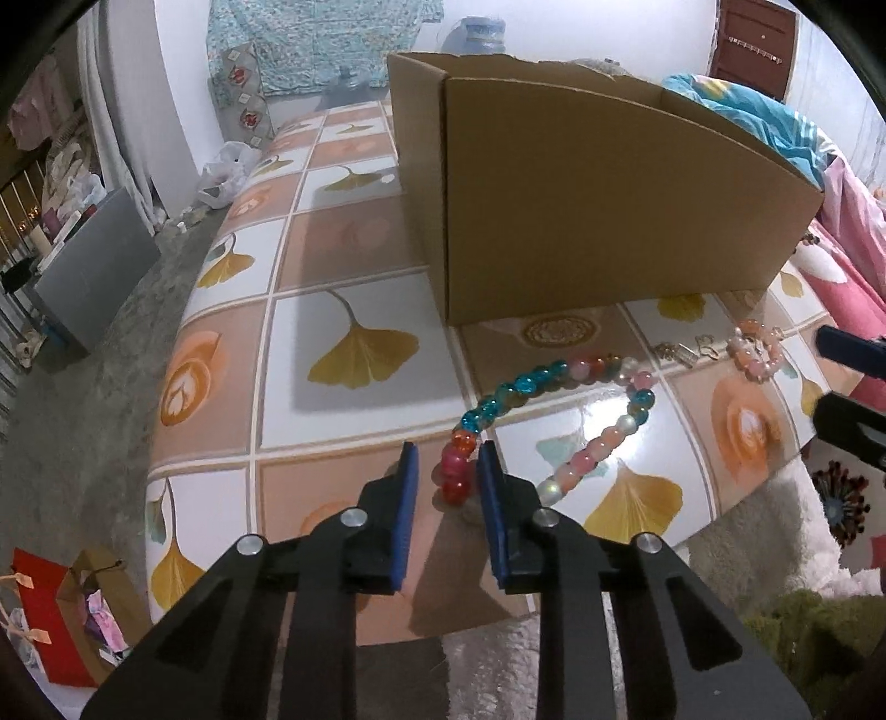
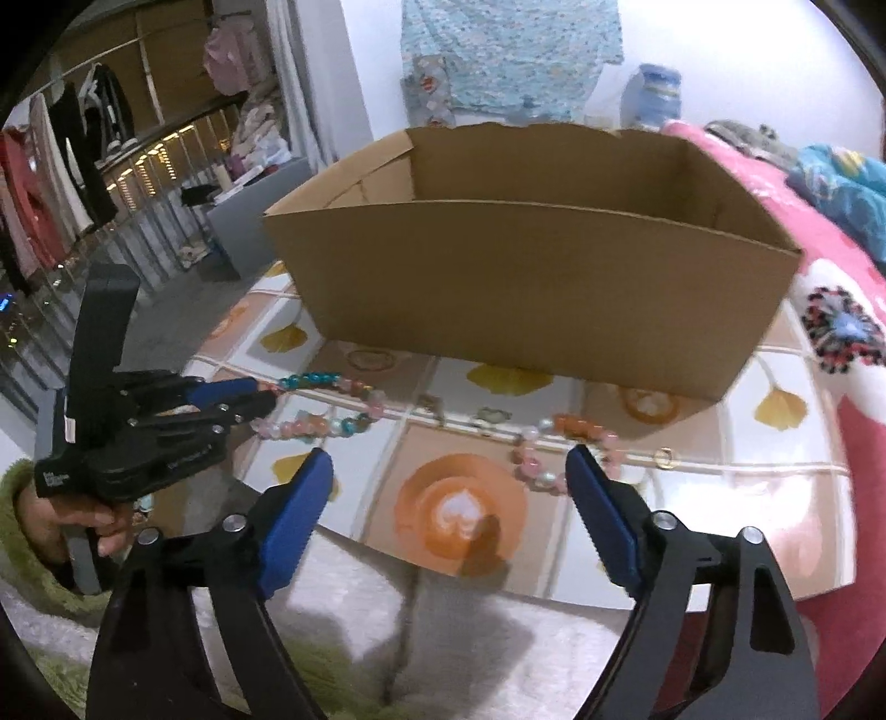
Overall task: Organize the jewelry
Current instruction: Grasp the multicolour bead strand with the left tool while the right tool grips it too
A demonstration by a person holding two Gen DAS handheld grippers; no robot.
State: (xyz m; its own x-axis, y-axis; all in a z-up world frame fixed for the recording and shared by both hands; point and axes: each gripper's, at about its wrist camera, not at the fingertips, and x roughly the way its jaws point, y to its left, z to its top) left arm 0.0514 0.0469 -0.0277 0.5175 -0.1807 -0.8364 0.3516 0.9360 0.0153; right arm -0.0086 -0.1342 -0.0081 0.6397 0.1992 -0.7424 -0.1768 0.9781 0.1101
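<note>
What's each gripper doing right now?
Left gripper: open narrowly, astride the red end of the multicoloured glass-bead necklace, not clamped.
Right gripper: open wide, holding nothing.

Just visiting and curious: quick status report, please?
Left gripper straddling long bead necklace. Right gripper open beside pink bracelet. Cardboard box behind, nothing blocking.

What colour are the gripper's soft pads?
Blue pads on black arms, clearest in the right wrist view.

Wall: white [image 2: 376,83] at my 12 o'clock, blue patterned cloth [image 2: 509,55] hanging.
Floor: grey concrete [image 1: 72,421] at my 9.
Clothes rail: garments [image 2: 66,166] at 10.
Door: brown [image 1: 753,44] at 1.
</note>
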